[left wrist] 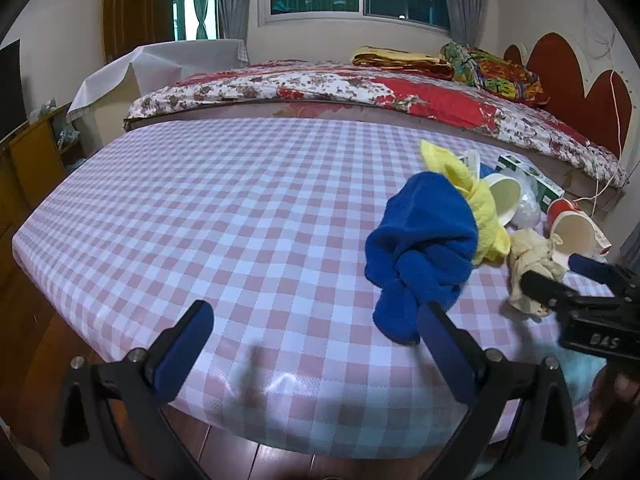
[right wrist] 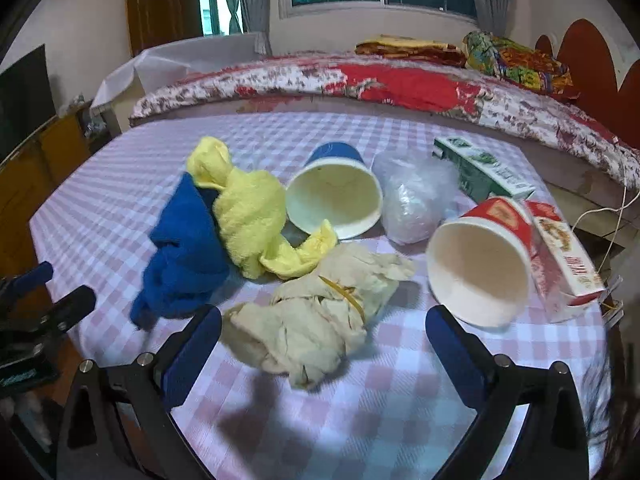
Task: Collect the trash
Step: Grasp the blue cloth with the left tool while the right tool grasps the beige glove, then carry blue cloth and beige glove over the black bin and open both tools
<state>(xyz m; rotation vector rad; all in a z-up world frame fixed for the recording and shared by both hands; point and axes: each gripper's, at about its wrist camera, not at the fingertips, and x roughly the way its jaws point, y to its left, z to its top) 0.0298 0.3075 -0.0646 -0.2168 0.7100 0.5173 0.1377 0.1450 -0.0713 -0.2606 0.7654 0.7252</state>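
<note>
On the checked table (right wrist: 400, 420) lie a blue cloth (right wrist: 184, 252), a yellow cloth (right wrist: 248, 216), a beige crumpled cloth (right wrist: 316, 320), a blue paper cup (right wrist: 334, 196) on its side, a red paper cup (right wrist: 480, 256) on its side, a clear plastic bag (right wrist: 412, 204), a green carton (right wrist: 480, 168) and a red-and-white carton (right wrist: 564, 248). My right gripper (right wrist: 324, 336) is open, its fingers on either side of the beige cloth. My left gripper (left wrist: 312, 328) is open and empty over the table's front edge, left of the blue cloth (left wrist: 424, 248).
A bed with a floral quilt (left wrist: 360, 88) stands right behind the table. A wooden cabinet (left wrist: 32, 152) and a TV are at the left. The other gripper (left wrist: 580, 300) shows at the right of the left wrist view. A white cord (right wrist: 612, 208) hangs at the right.
</note>
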